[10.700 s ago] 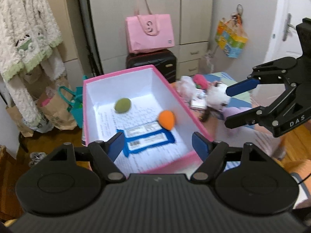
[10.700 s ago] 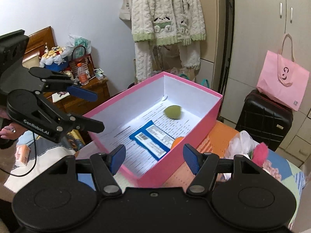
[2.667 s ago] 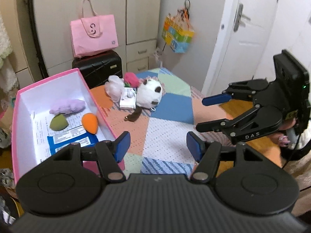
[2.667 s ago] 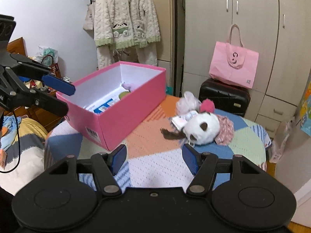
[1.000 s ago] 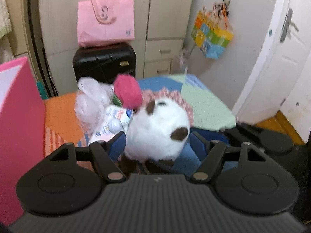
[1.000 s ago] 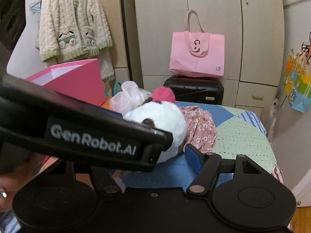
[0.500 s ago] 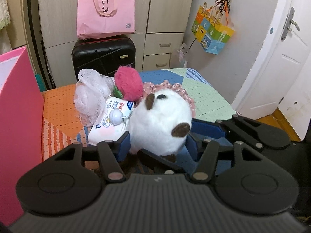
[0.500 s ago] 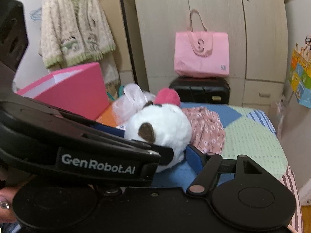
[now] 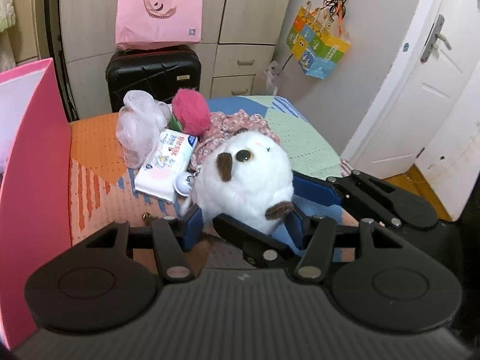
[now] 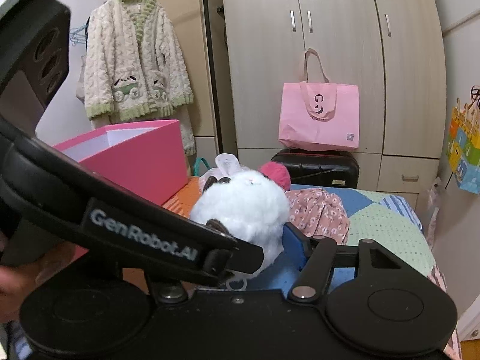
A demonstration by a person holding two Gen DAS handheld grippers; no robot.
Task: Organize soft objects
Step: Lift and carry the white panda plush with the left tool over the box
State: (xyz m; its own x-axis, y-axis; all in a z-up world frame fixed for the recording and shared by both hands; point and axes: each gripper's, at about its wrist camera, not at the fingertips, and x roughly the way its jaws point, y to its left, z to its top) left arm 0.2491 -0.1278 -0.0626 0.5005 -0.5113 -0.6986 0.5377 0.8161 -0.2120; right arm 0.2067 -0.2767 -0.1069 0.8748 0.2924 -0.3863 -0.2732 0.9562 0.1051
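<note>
A white plush toy (image 9: 249,177) with brown ears sits just above the patchwork cover, face turned up. My left gripper (image 9: 244,225) is shut on its lower body, blue pads pressing both sides. My right gripper (image 10: 249,231) comes in from the right and its jaws are closing. The same plush toy (image 10: 243,204) is between them. Its blue pad (image 9: 315,189) touches the toy's flank and its other finger runs under the toy. In the right wrist view the left gripper's finger (image 10: 144,237) hides that side. The pink box (image 9: 33,165) stands at the left.
Behind the toy lie a pink pompom (image 9: 190,112), a white mesh puff (image 9: 141,123), a floral cloth (image 9: 231,129) and a tissue pack (image 9: 168,162). A black suitcase (image 9: 153,75) with a pink bag (image 9: 159,12) stands past the bed edge. A door (image 9: 420,90) is at the right.
The left jaws have narrowed onto the plush toy, which has tipped so its face points up. The right gripper's fingers have closed in around it from the right.
</note>
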